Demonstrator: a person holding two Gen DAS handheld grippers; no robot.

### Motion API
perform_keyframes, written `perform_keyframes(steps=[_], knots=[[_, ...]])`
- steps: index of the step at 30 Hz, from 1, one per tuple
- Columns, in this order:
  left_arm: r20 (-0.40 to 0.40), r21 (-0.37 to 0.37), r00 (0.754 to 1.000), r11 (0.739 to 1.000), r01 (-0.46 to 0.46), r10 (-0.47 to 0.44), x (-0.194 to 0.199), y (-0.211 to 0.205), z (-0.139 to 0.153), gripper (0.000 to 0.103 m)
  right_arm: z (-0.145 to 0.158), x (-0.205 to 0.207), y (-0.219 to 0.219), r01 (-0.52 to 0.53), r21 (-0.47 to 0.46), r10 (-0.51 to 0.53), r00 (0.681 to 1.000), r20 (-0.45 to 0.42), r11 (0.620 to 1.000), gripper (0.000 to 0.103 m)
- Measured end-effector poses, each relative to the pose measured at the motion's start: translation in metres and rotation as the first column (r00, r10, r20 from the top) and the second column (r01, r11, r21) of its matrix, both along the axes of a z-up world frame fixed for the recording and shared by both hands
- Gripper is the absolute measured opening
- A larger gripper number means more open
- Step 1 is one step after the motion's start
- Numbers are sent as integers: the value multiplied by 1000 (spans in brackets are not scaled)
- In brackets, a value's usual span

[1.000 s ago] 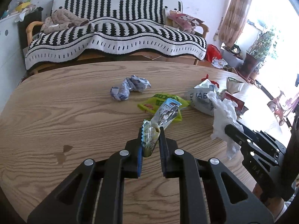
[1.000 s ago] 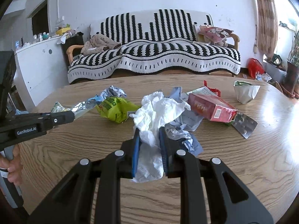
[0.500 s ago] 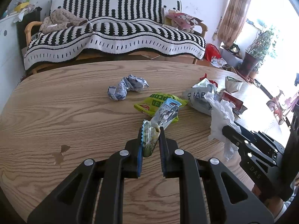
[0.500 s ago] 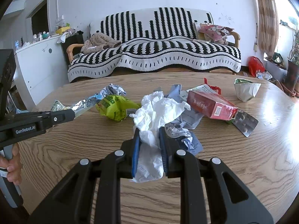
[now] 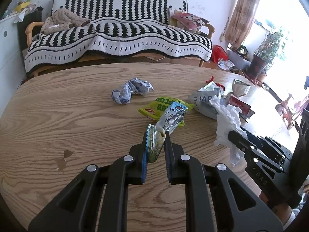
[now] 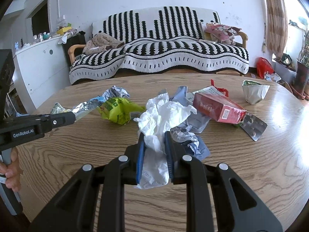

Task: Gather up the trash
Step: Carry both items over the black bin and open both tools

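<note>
Pinching silver wrapper (image 5: 170, 119) lengthwise, pointing away — left claw (image 5: 155, 135)

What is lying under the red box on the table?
The red box rests on crumpled white-and-blue wrappers, and a silver blister pack pokes out at its right end. A green scrap shows there too; anything further beneath is covered.

On the oval wooden table (image 6: 251, 174): one crumpled white tissue (image 6: 162, 119), one red cardboard box (image 6: 218, 106), one green snack bag (image 6: 117, 110), one silver blister pack (image 6: 253, 124), two black grippers.
</note>
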State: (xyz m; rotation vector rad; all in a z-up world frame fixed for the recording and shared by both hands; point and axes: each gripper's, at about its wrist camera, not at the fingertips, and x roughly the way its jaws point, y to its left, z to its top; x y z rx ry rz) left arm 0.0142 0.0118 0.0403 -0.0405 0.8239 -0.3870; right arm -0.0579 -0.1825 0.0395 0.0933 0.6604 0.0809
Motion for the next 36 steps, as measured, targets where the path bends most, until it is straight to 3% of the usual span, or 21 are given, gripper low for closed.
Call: perform_keyframes(steps=[5,8,12,17,20,23,26,28,30,32,36], knots=[[28,26,1000,1000,-10,9,-9,-3,7,14,2,-4,-8,17,21,-17,1000,3,1000,20],[17,-13,1000,1000,0,1,-24,-14,10,14,18,-23,-24,43,76,-45,999,23,996,20],[37,-61,997,996,70,-68,-61,-47,25,14,57,-73,-62,92,85,-98,992,76,992,20],[-6,-131,971,963,237,-240,-128,-124,35,14,92,-159,-130,197,68,-204,973,108,978,20],[-43,-161,925,916,367,-378,-178,-180,33,14,94,-224,-173,277,84,-283,957,69,957,21],[-112,-171,855,858,485,-506,-223,-238,13,14,84,-289,-209,365,106,-370,929,27,925,21],[-277,-181,753,802,569,-597,-261,-300,-43,14,38,-330,-240,444,154,-428,895,-124,883,21],[-331,-149,715,782,605,-616,-279,-326,-73,14,-8,-350,-266,525,222,-468,844,-262,822,21],[-356,-98,700,770,631,-619,-292,-345,-103,14,-38,-363,-281,579,235,-498,804,-325,781,21],[-403,-98,687,775,624,-604,-293,-351,-124,14,-61,-375,-291,613,249,-508,775,-376,750,21],[-444,-113,667,775,621,-599,-291,-351,-137,14,-80,-382,-300,622,233,-503,760,-412,748,21]])
